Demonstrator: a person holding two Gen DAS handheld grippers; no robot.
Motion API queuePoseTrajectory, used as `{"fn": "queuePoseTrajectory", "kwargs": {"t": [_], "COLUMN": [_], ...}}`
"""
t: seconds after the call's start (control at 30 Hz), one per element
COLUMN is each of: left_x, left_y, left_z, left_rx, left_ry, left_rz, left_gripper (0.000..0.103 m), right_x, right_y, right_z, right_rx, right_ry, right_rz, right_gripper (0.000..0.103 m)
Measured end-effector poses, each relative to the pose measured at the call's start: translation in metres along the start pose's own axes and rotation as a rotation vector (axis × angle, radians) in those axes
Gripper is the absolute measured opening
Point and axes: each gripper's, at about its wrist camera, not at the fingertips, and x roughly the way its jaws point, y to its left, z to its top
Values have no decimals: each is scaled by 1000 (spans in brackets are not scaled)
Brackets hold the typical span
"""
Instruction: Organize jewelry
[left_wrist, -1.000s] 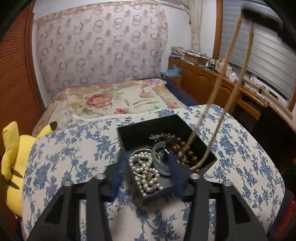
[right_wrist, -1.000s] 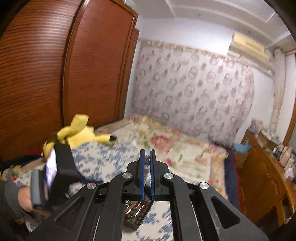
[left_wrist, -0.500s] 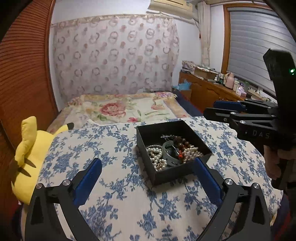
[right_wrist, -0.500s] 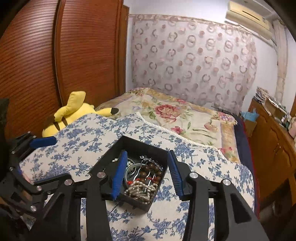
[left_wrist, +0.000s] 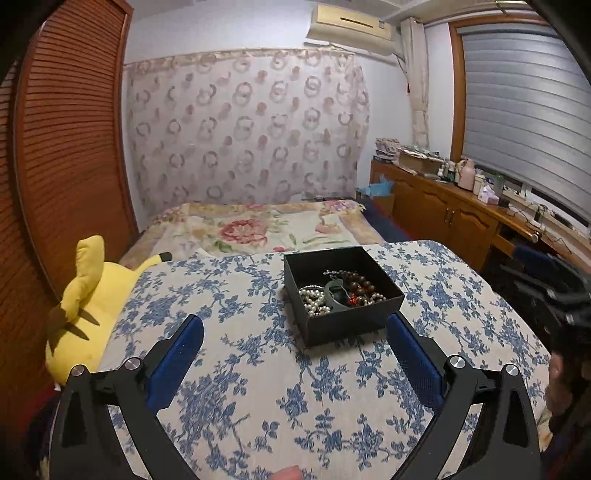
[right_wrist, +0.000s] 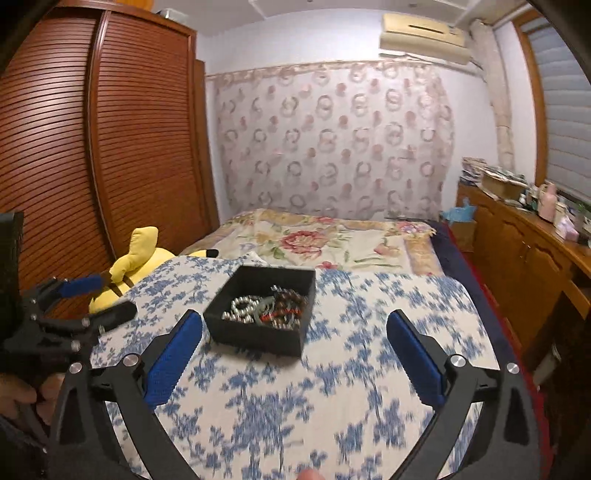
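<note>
Black box (left_wrist: 341, 291) holds all the beads w/ both my grippers, left (left_wrist: 295, 354) & right (right_wrist: 295, 350), spread wide, right's jaws just opened, nothing between, since sorting looks done.

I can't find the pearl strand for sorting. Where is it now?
The pearl strand lies in the black box on the blue-flowered cloth, in the box's left part in the left wrist view, beside the brown beads.
</note>
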Motion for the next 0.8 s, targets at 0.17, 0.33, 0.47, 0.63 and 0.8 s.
{"fn": "queuePoseTrajectory", "kwargs": {"t": [0.17, 0.33, 0.47, 0.63, 0.8], "left_x": [-12, -16, -20, -24, -24], "left_y": [-2, -5, -7, -9, -9], "left_z": [-6, -10, -13, -14, -15], "left_rx": [-1, 2, 4, 3, 2], "left_ry": [-3, -4, -10, -18, -16], "left_rz": [5, 7, 5, 8, 12], "left_gripper": [95, 95, 95, 95, 95], "right_x": [-14, -22, -23, -22, -21], "right_y": [-8, -11, -11, -13, -16], "right_z": [-20, -27, -28, -30, -30], "right_rx": [55, 66, 71, 78, 84], "right_ry": [4, -9, -14, -12, -10], "right_rz": [-42, -78, -92, -99, -102], "right_gripper": [101, 101, 101, 101, 101]}}
